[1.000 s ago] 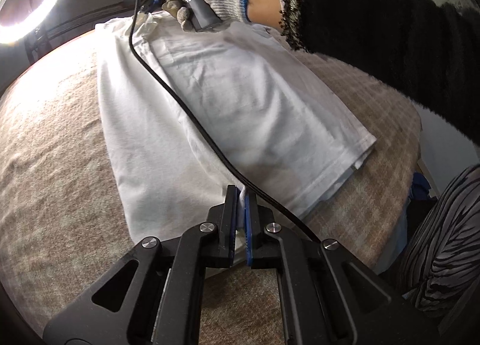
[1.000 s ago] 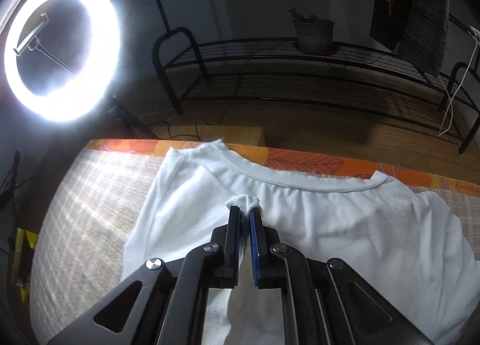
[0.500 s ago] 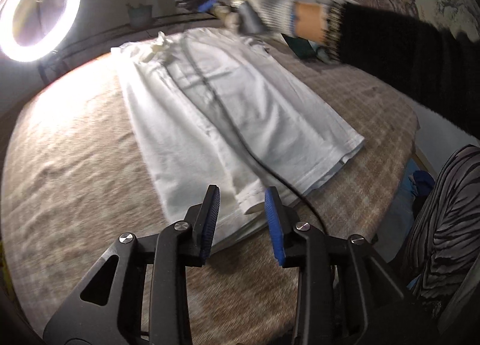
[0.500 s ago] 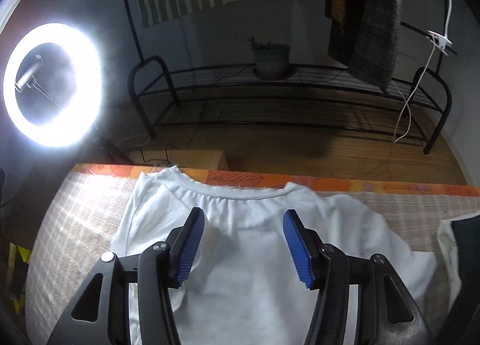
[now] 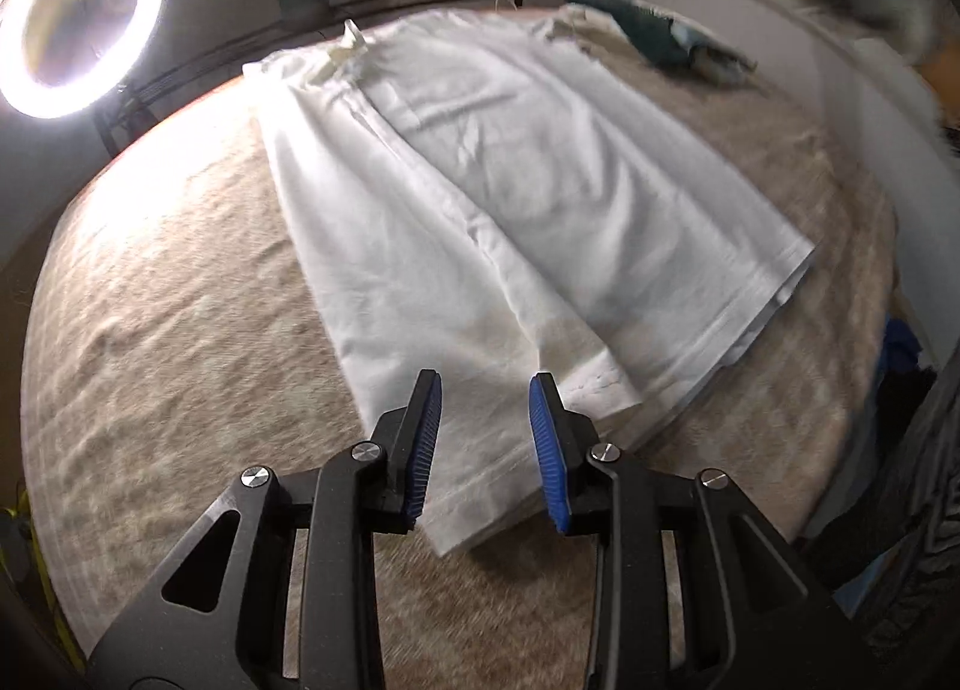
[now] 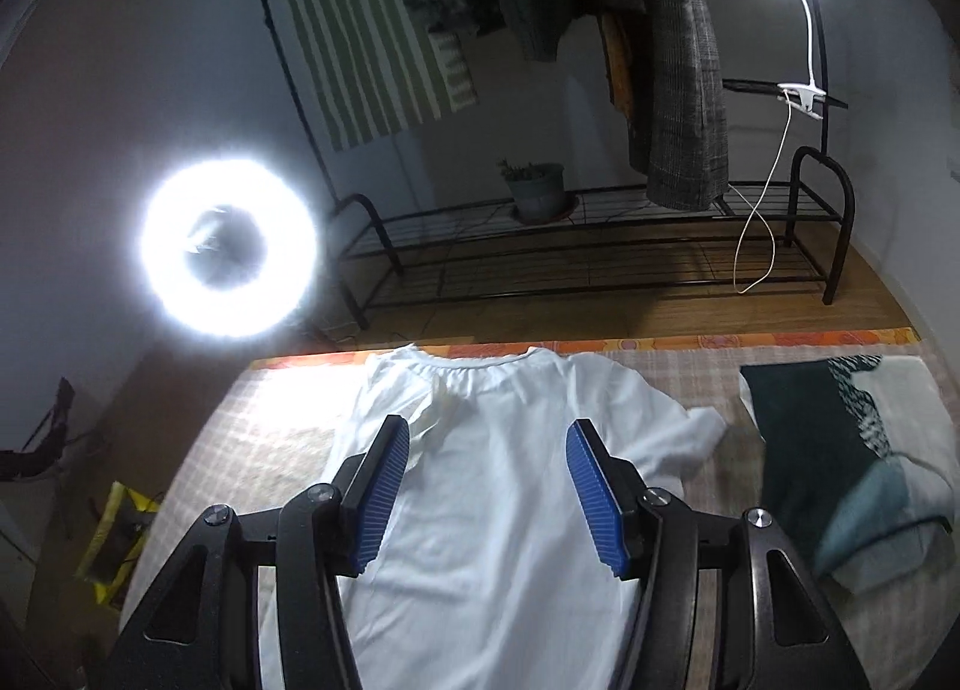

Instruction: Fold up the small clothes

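A white T-shirt (image 5: 510, 198) lies flat on the beige woven cover (image 5: 180, 360), one side folded lengthwise over the middle. My left gripper (image 5: 485, 390) is open and empty, just above the shirt's near hem. In the right wrist view the same shirt (image 6: 486, 486) lies with its collar at the far edge and one sleeve spread to the right. My right gripper (image 6: 489, 438) is open and empty, raised above the shirt's upper body.
A dark green and white folded garment (image 6: 840, 450) lies right of the shirt; it also shows in the left wrist view (image 5: 660, 39). A bright ring light (image 6: 228, 246) stands at the left. A black metal rack (image 6: 588, 246) with a potted plant stands beyond the bed.
Both grippers were shut on pinches of the shirt; both have opened, let go and pulled back and up. The folded side now lies flat. The right hand has left the left view.
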